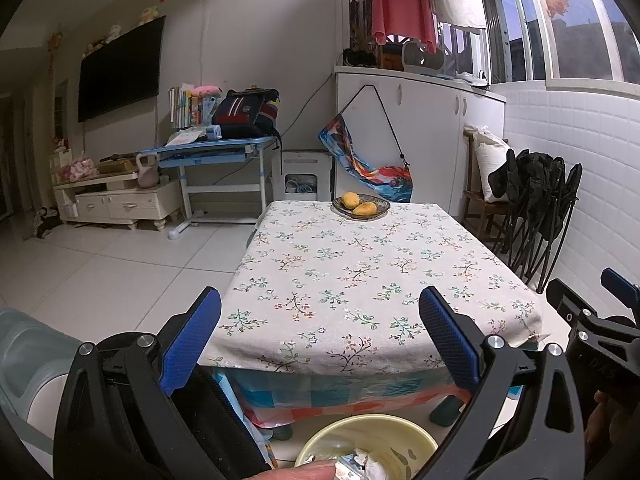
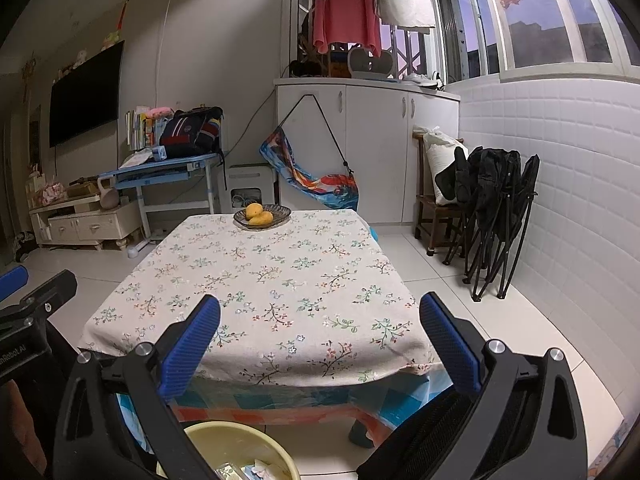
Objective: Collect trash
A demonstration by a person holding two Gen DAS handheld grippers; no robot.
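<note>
Crumpled paper and foil scraps (image 1: 362,465) lie in the yellow bin (image 1: 400,432) on the floor, just below the near edge of the table (image 1: 360,280). We judge them light, soft and crushable, so a pinch on any raised fold would do; the foil may slip. Our left claw (image 1: 320,344) and right claw (image 2: 320,344) both hang wide open, holding nothing. On the tablecloth we see only a fruit dish (image 2: 262,216) at the far edge.
</note>
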